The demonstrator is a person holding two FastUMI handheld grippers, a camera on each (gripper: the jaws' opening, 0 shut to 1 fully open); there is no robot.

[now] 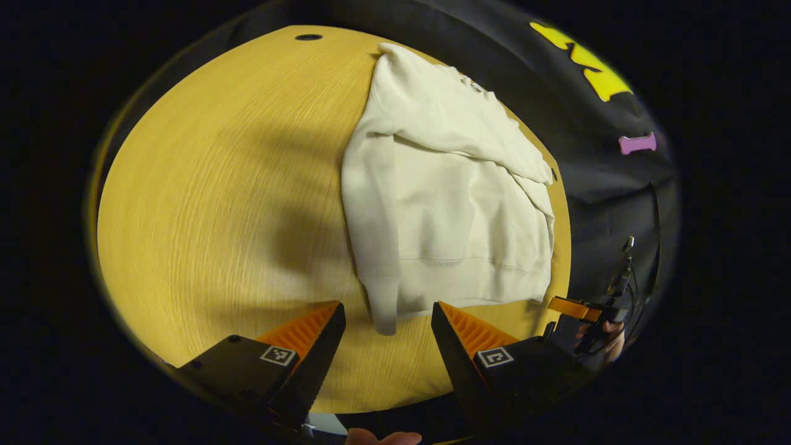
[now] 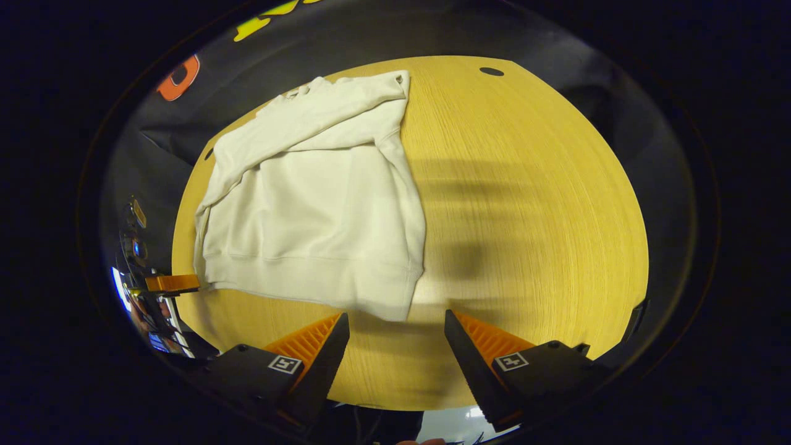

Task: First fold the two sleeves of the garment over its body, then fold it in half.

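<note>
Two sleeves (image 1: 457,139) lying across white garment (image 2: 315,216) on yellow table (image 2: 525,216), body unfolded. Left gripper (image 1: 388,334) and right gripper (image 2: 397,343) both gaping wide, empty, hovering near hem. Risk: halving fold dragging loose cuff (image 1: 384,306) off body, undoing sleeve fold.

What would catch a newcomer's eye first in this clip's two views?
A pale sweatshirt lies on the yellow wooden table, both sleeves already folded over its body, near the table's far edge by the black cloth wall. Both claws, left and right, hang open above the table just short of its hem.
</note>
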